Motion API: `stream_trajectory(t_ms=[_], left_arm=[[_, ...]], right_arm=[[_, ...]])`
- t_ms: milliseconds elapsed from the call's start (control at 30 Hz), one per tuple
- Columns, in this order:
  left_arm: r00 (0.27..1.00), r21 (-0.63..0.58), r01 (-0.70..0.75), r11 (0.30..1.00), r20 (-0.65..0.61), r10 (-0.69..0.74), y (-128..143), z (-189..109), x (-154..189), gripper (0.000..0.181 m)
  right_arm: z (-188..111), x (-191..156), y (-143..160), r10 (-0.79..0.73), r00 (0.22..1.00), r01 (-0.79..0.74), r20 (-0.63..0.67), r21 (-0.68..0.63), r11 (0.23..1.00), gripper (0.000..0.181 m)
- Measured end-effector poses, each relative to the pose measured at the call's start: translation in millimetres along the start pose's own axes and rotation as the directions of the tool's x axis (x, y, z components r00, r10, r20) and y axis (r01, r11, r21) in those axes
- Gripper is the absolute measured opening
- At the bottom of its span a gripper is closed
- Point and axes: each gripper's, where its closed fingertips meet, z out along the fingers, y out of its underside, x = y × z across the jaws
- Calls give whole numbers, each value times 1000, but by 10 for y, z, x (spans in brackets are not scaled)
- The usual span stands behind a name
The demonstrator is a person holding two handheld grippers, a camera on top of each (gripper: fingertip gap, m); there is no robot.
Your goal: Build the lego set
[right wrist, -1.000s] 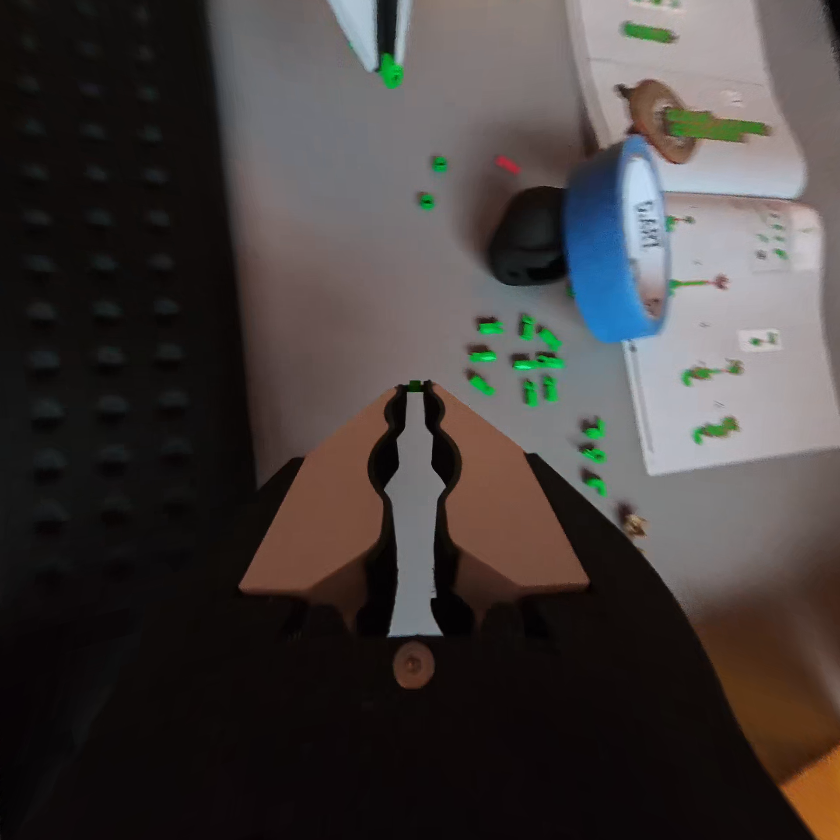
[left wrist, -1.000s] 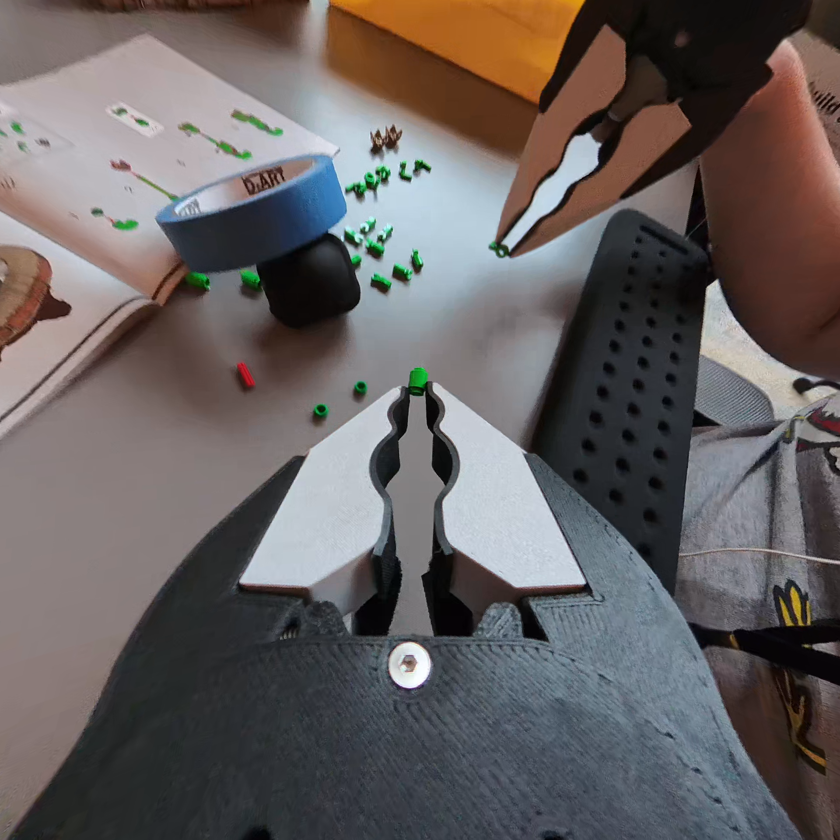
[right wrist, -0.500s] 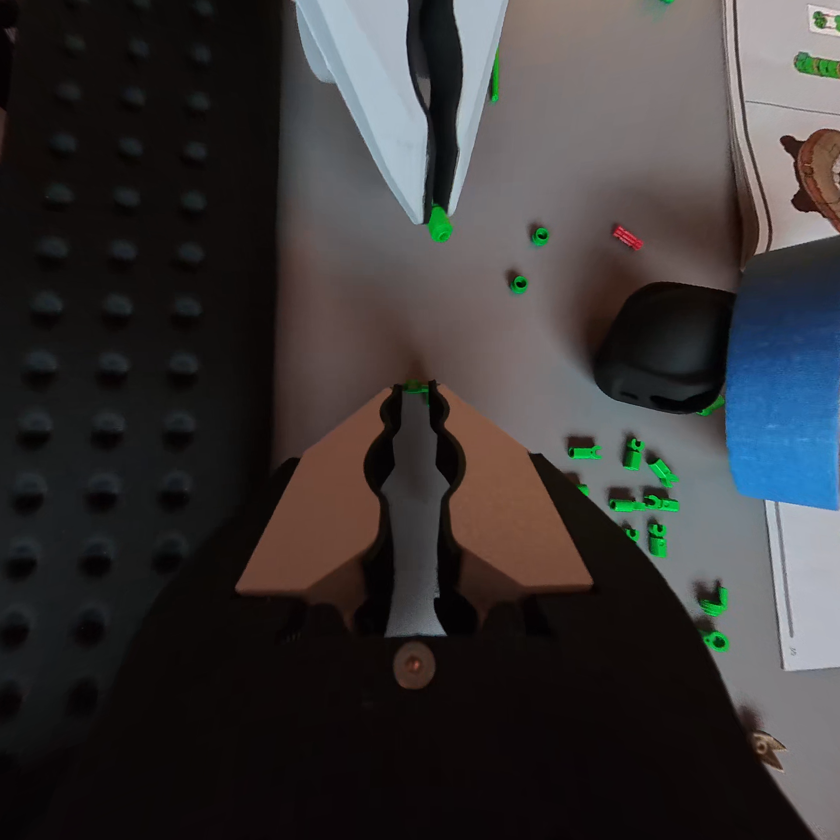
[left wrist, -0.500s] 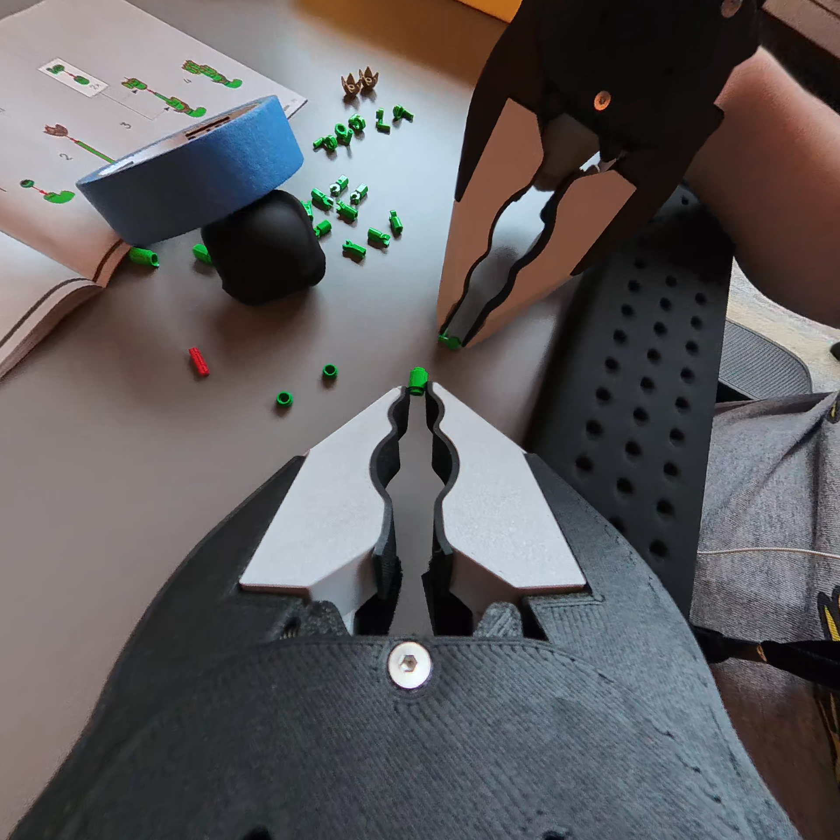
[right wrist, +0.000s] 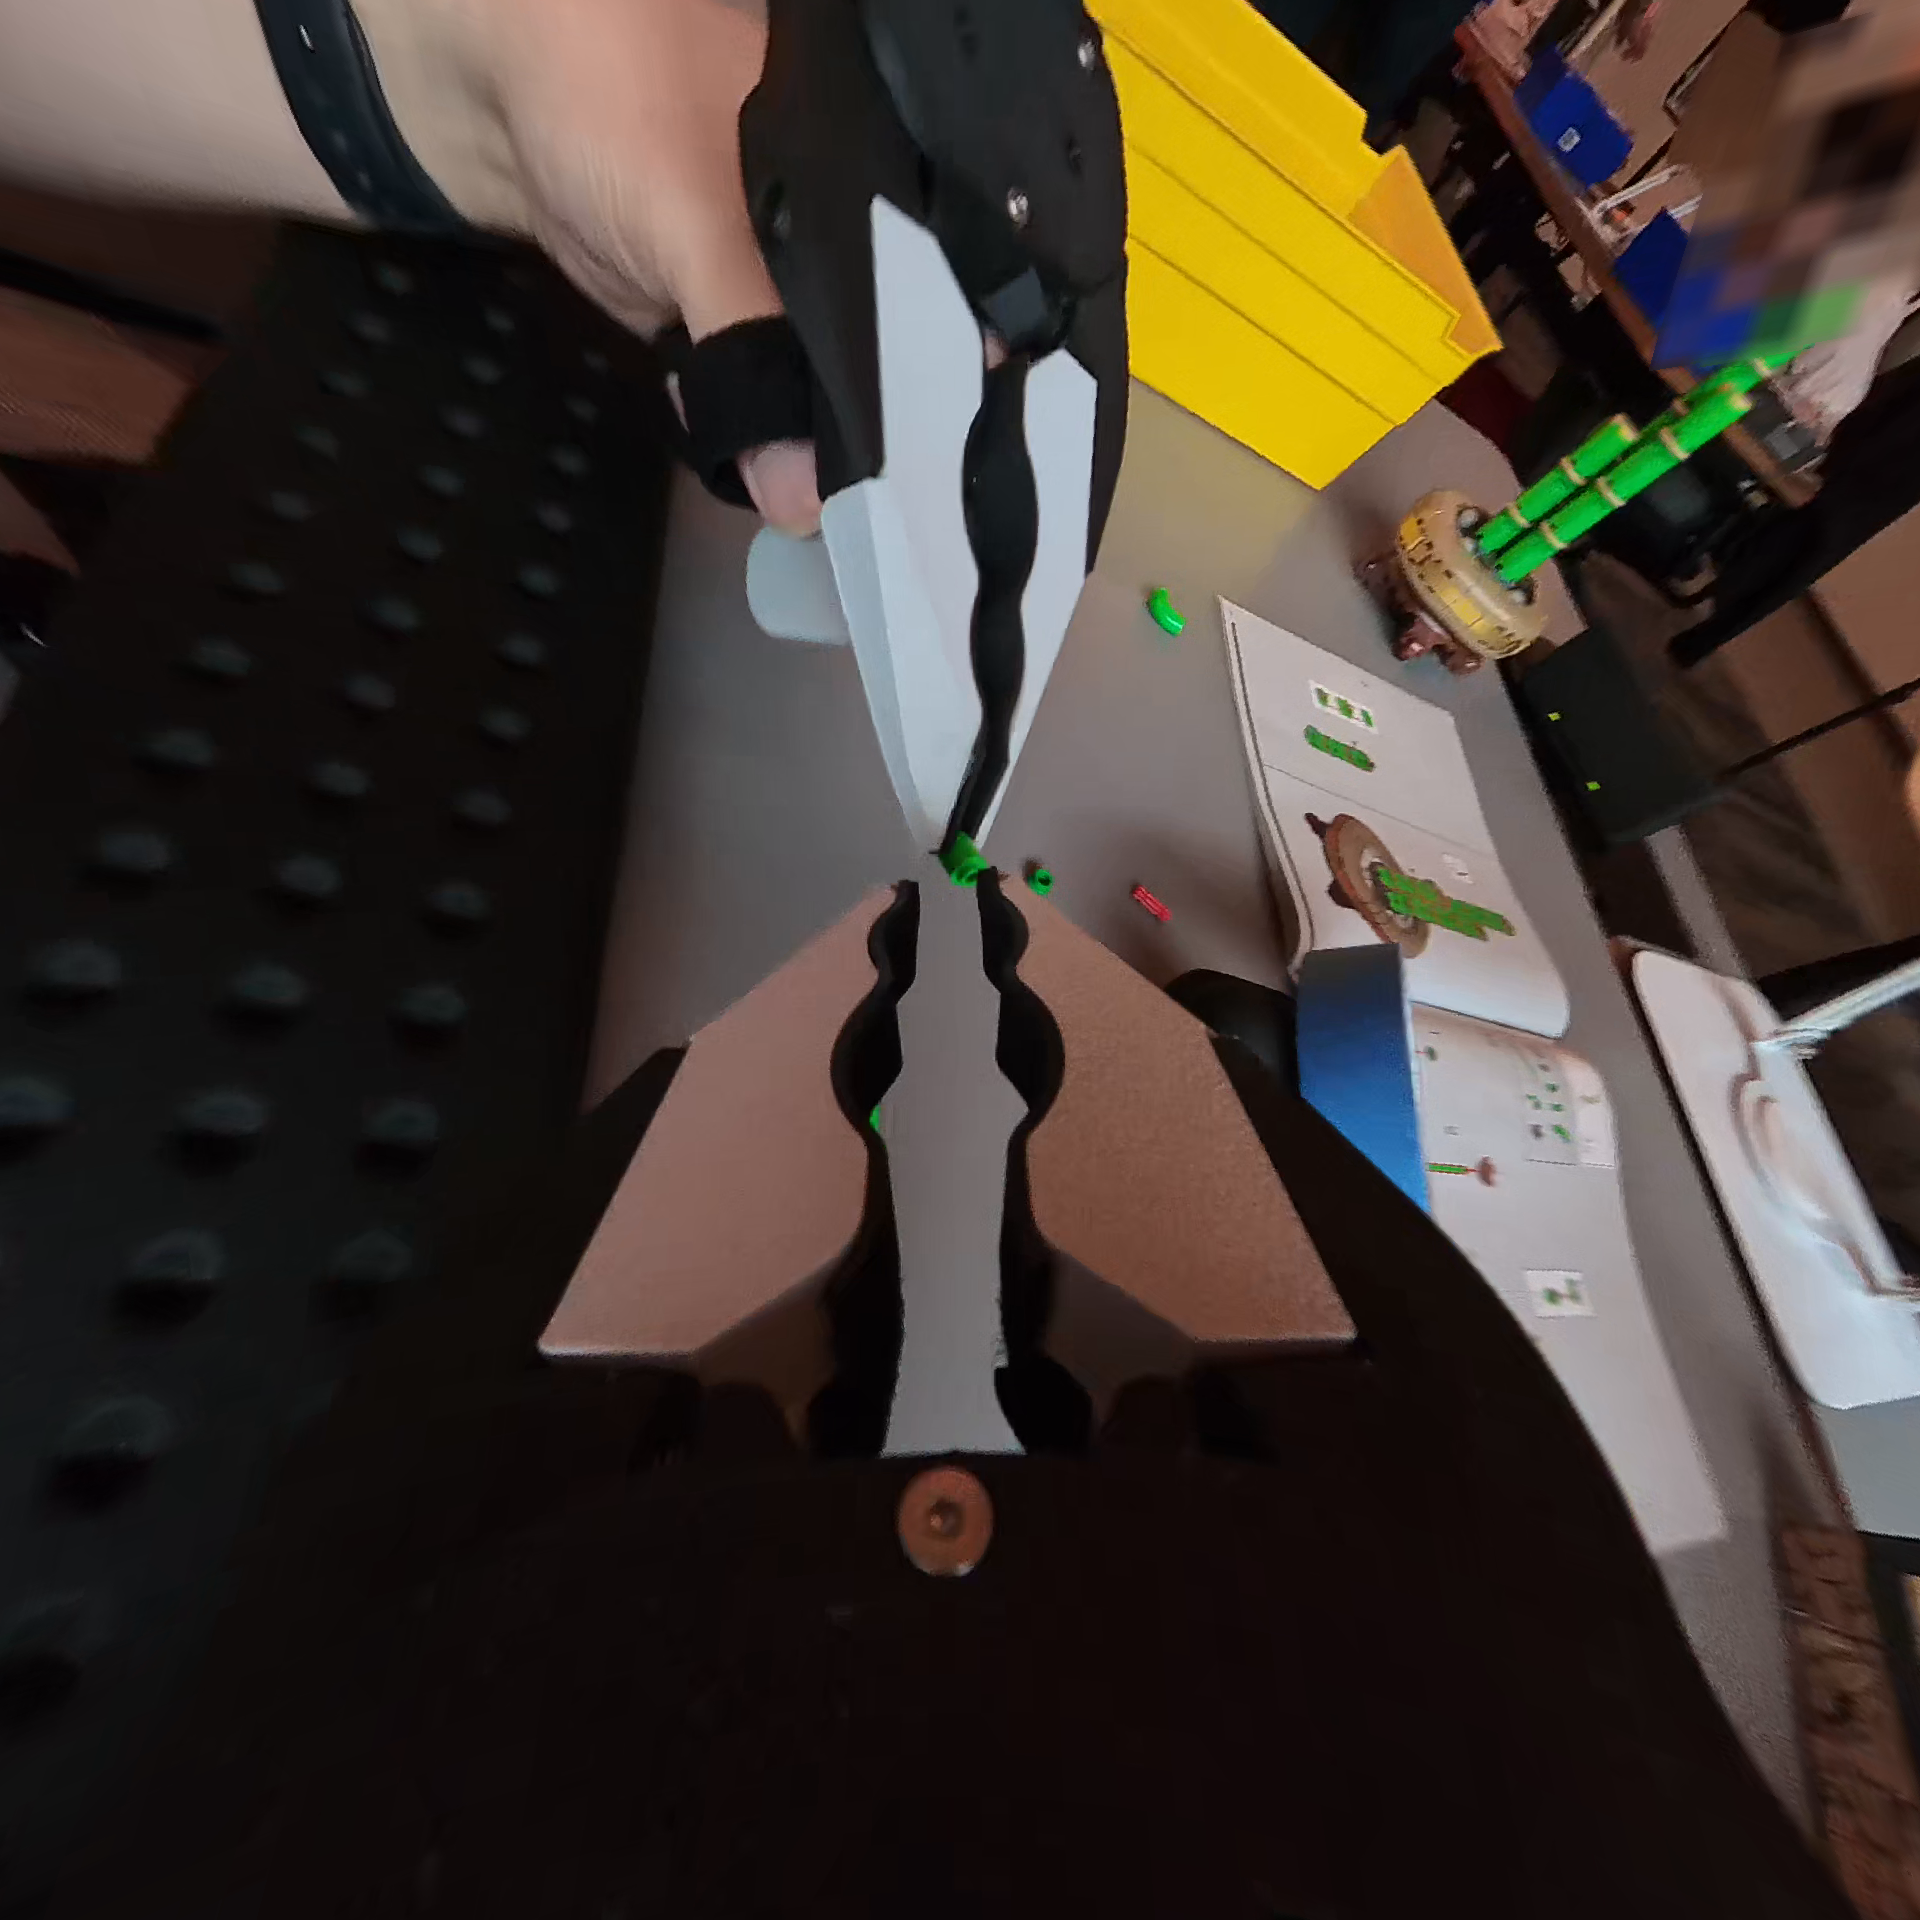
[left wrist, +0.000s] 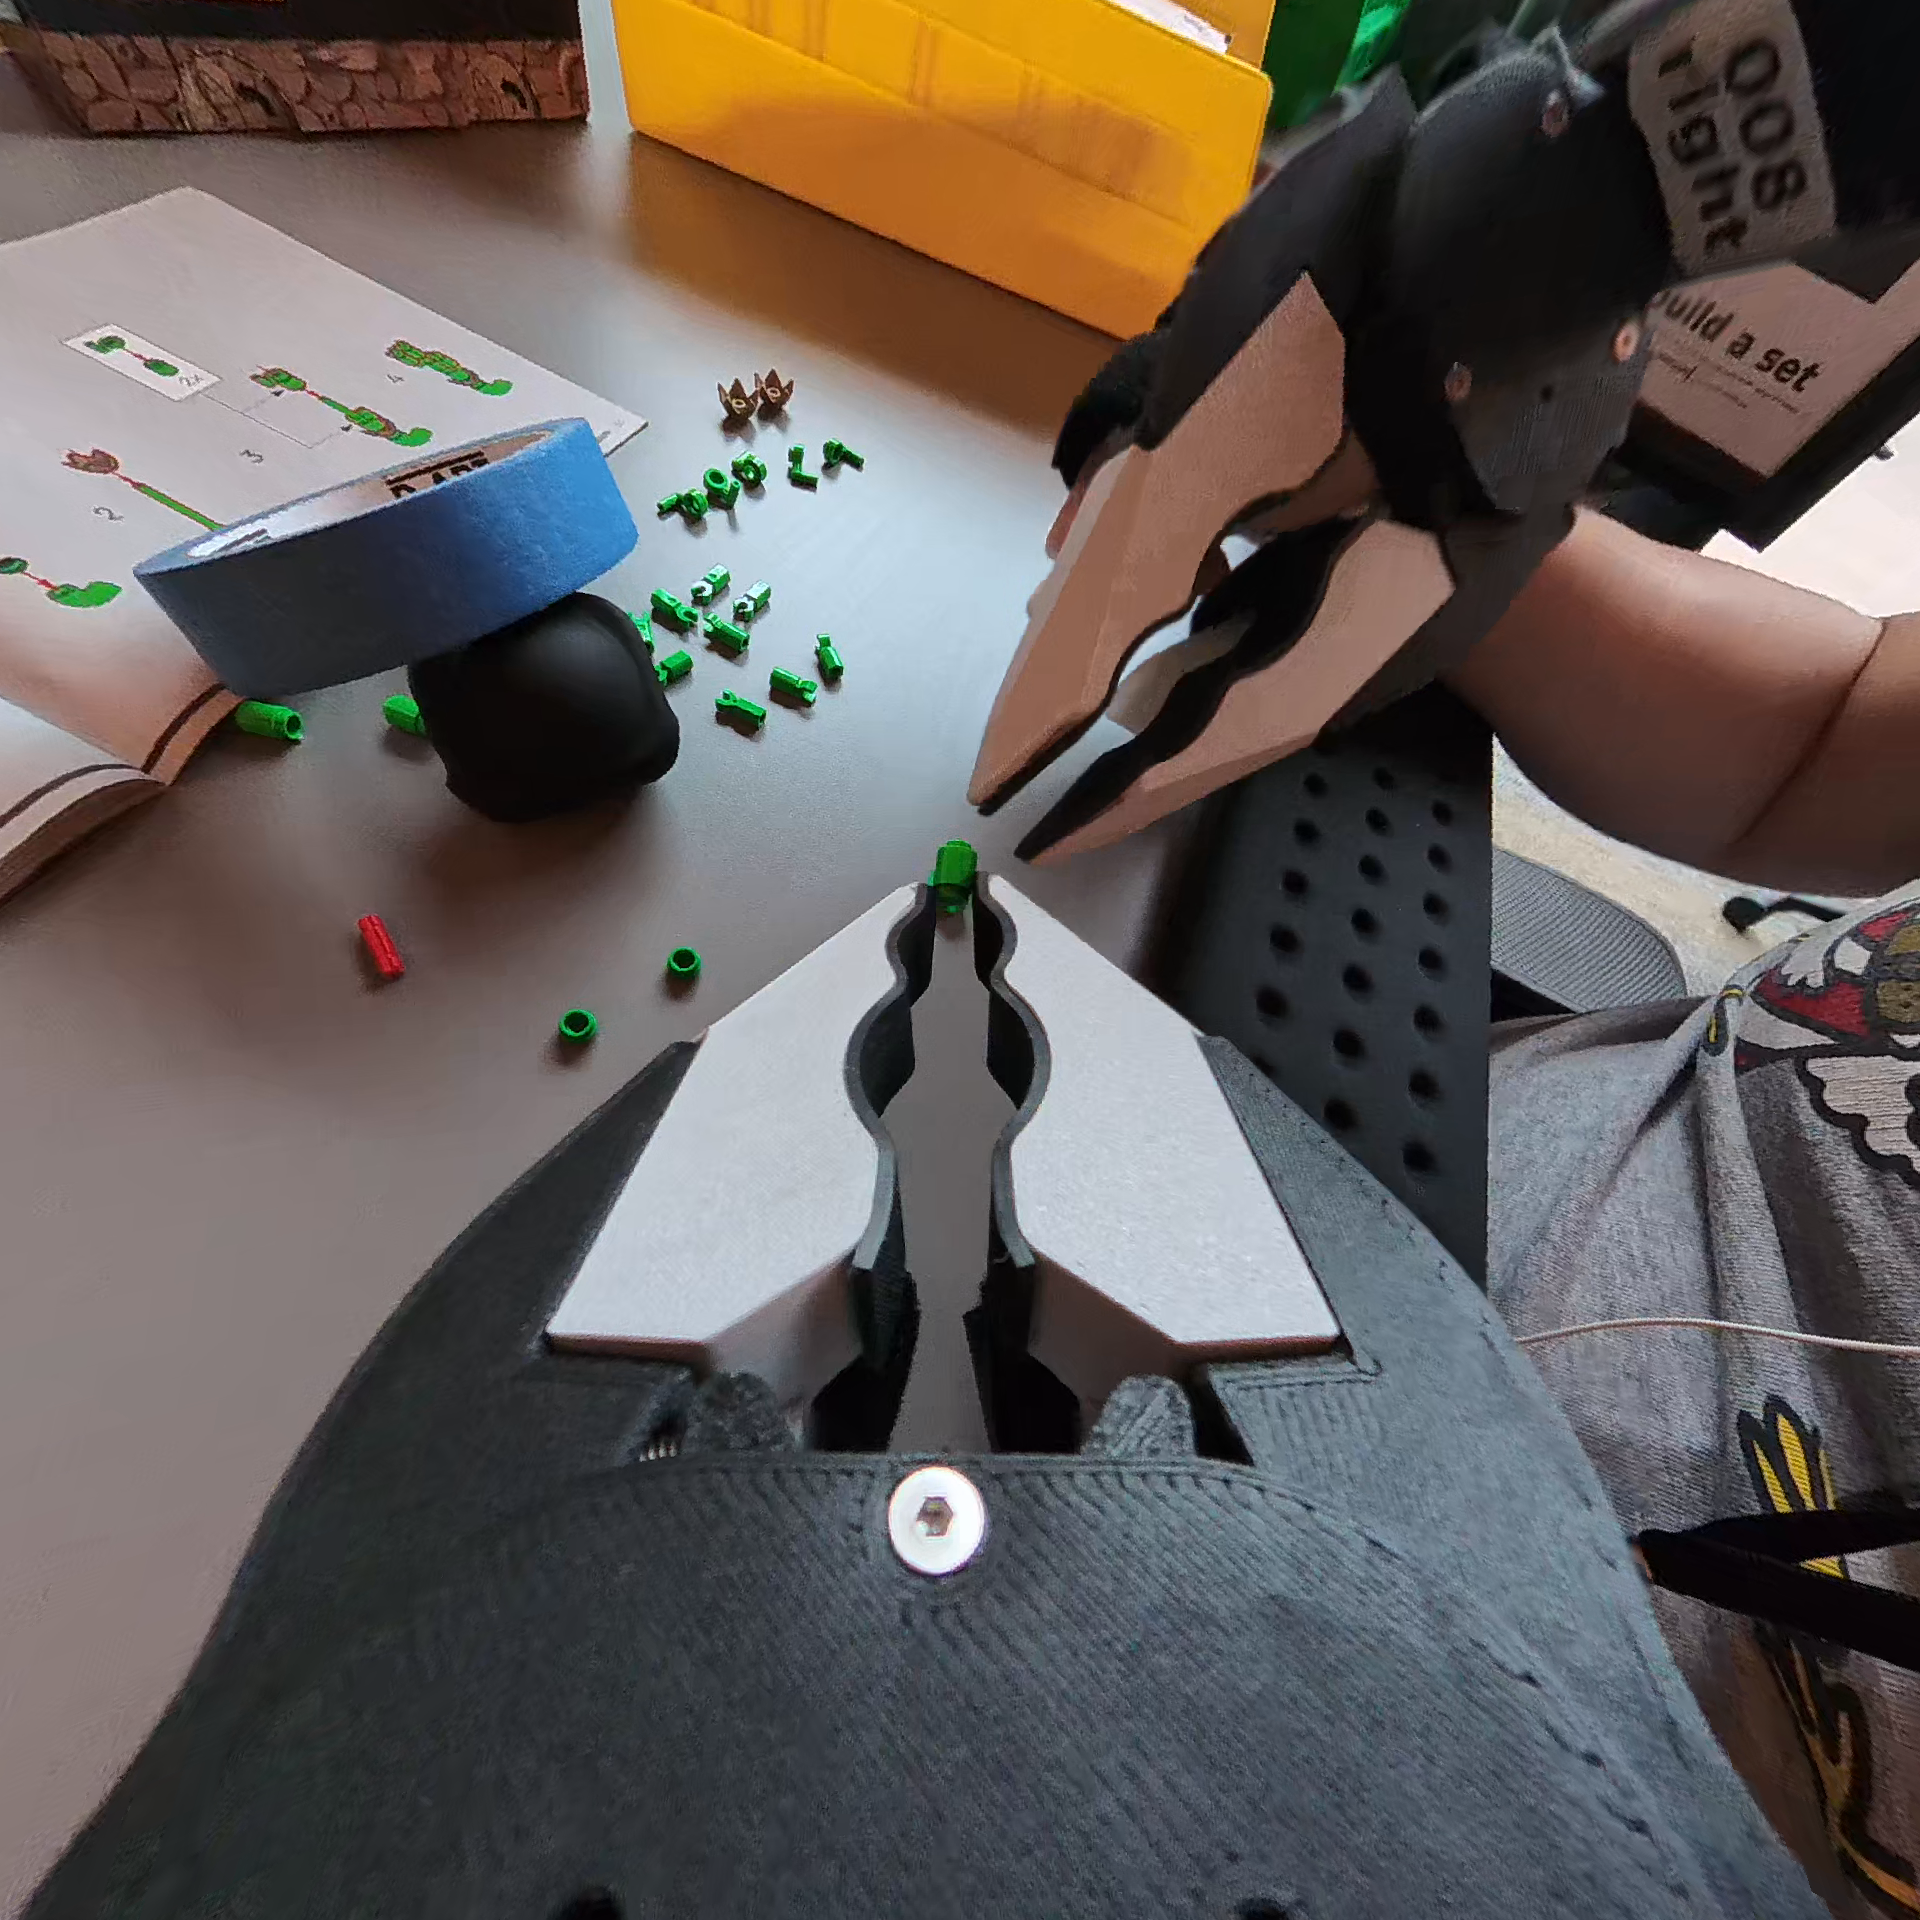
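My left gripper, grey-fingered, is shut on a small green lego piece that sticks out past its tips, just above the table. In the right wrist view the same gripper comes down from above with that piece at its tip. My right gripper, brown-fingered, has its tips slightly apart right at the piece, with nothing between them. It also shows in the left wrist view, tips parted, just right of the green piece. Loose green pieces lie further back.
A blue tape roll leans on a black rounded object and on an open instruction booklet. A red pin and two green rings lie left. Yellow bins stand behind. A black perforated pad borders the right. A partly built model stands far off. Less than 4 cm separates the two grippers' tips.
My right gripper came in with a green piece to the left gripper's piece, then opened a little; its tips are now bare. The left gripper kept its grip.
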Motion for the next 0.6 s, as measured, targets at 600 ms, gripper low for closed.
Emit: stream_trajectory(t_ms=[600], left_arm=[[994,-45,48,998,-100,-53,76,51,119,5]], right_arm=[[85,-95,70,-209,977,205,-43,-83,975,7]])
